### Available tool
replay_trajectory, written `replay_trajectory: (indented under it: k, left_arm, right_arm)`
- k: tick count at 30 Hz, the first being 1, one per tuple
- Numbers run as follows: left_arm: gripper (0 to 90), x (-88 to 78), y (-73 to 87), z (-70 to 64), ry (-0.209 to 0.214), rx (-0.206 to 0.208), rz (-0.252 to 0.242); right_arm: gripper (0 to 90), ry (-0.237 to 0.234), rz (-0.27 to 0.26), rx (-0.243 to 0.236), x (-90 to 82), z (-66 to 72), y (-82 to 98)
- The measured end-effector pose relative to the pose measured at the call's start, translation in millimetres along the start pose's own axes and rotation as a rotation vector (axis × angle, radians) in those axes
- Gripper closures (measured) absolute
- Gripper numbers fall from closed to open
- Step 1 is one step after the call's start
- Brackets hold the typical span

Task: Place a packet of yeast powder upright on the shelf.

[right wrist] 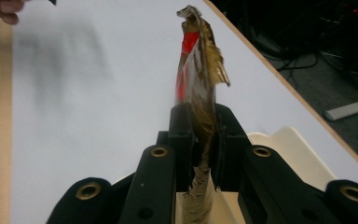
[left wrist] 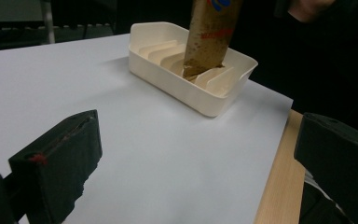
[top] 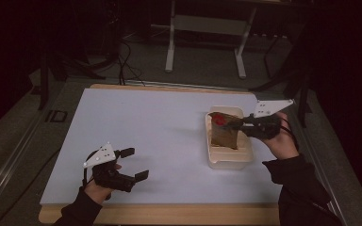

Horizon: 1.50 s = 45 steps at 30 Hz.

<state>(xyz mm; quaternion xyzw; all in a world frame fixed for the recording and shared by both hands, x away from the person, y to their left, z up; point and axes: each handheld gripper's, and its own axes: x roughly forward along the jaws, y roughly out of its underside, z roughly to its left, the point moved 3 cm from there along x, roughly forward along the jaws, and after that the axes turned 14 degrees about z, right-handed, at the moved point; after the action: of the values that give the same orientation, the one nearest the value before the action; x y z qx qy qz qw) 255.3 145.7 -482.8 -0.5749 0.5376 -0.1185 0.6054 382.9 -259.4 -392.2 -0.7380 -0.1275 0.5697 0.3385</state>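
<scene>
A brown snack packet (top: 224, 132) with a red patch stands upright in the cream slotted tray (top: 245, 157), its lower edge between the tray's ribs (left wrist: 200, 77). My right gripper (top: 235, 123) is shut on the packet's top edge; in the right gripper view the two black pads (right wrist: 182, 135) pinch the crumpled packet (right wrist: 200, 79) between them. My left gripper (top: 134, 164) rests low near the table's front left edge, jaws wide apart with nothing between them (left wrist: 186, 154). It points toward the tray (left wrist: 168, 81).
White sheet (top: 146, 136) covers a wooden table whose edge (top: 169, 214) runs along the front. A metal table frame (top: 205, 28) and cables lie on the dark floor beyond the far edge.
</scene>
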Motion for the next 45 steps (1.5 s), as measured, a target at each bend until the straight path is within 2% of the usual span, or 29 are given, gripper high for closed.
replay_trajectory:
  k: [5, 10, 12, 17, 22, 27, 30, 33, 36, 39, 45]
  left_arm:
    - [1.4, 0.7, 0.6, 0.4, 0.002, 0.0, 0.0]
    - [1.4, -0.1, 1.8, 1.6, 0.0, -0.007, -0.004]
    - [1.4, -0.4, 2.0, 2.0, -0.001, -0.008, -0.005]
    - [1.4, 0.2, 2.4, 2.0, -0.001, -0.008, -0.001]
    - [1.4, 1.0, 2.3, 2.2, -0.001, -0.012, -0.001]
    - [1.4, 1.4, 2.3, 1.7, -0.002, -0.01, -0.003]
    - [1.4, 1.0, 2.1, 1.9, -0.002, -0.009, -0.003]
    - [1.4, 1.2, 2.7, 2.8, -0.002, -0.015, -0.005]
    - [1.4, 1.5, 3.8, 3.1, -0.004, -0.014, 0.0]
    - [1.4, 1.6, 4.2, 3.0, -0.005, -0.012, 0.0]
    - [1.4, 2.1, 4.1, 2.7, -0.005, -0.008, 0.002]
  right_arm:
    - [80.3, -0.015, 0.006, -0.007, 8.1, 2.5, -2.8]
    - [80.2, -0.037, 0.016, 0.005, 22.1, 5.0, 3.4]
    - [80.2, -0.047, -0.004, 0.025, 24.2, 3.7, 8.2]
    - [80.1, -0.053, -0.007, 0.072, 29.8, -1.0, 24.5]
    - [80.0, -0.047, -0.022, 0.133, 32.6, -9.2, 44.2]
    - [78.8, -0.024, -0.024, 0.164, 30.1, -12.4, 50.7]
    - [73.7, -0.002, -0.005, 0.156, 29.0, -9.6, 48.5]
    - [68.4, 0.037, 0.006, 0.172, 26.4, -8.2, 45.5]
    - [60.3, 0.066, -0.005, 0.214, 21.1, -8.1, 41.6]
    - [51.1, 0.079, -0.024, 0.235, 14.6, -6.9, 36.6]
    - [41.1, 0.104, -0.073, 0.242, 0.8, -2.4, 23.7]
